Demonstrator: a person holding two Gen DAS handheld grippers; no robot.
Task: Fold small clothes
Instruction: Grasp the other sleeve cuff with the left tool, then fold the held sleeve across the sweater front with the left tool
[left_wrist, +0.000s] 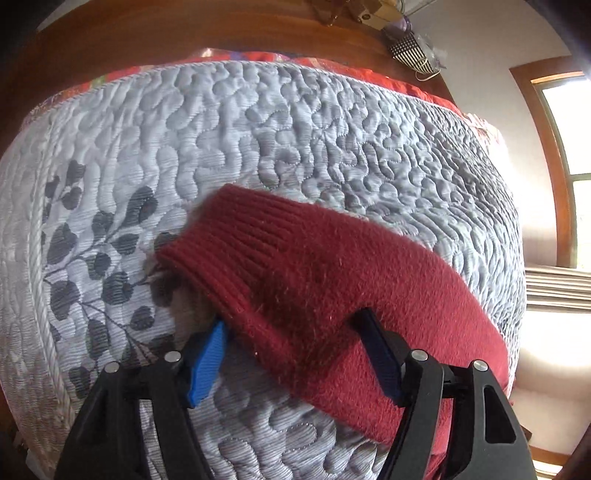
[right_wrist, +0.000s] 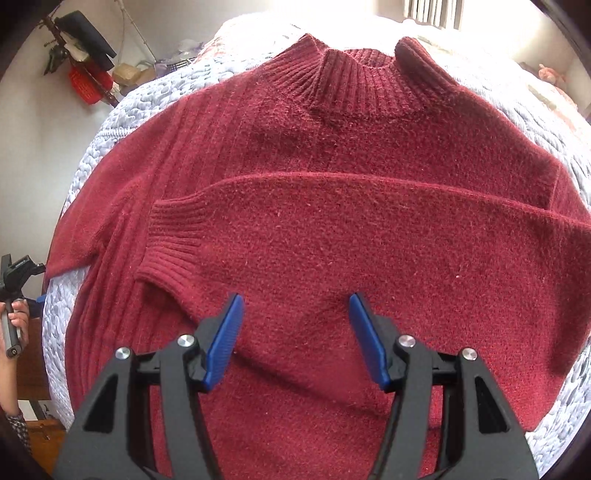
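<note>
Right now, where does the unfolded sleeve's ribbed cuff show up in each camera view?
Left wrist view: the ribbed cuff sits left of centre, on the sleeve running up-left from the open left tool.
Right wrist view: not in it; the sleeve leaves the frame at the left edge.
Shared landmark: the grey quilted bedspread under the sweater.

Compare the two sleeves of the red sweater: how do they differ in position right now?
The folded sleeve lies flat across the sweater's chest, its cuff near the middle; the other sleeve stretches out sideways over the grey quilt. The right gripper is open over the folded sleeve; the left gripper is open astride the other sleeve. Both are dark red knit with ribbed cuffs.
</note>
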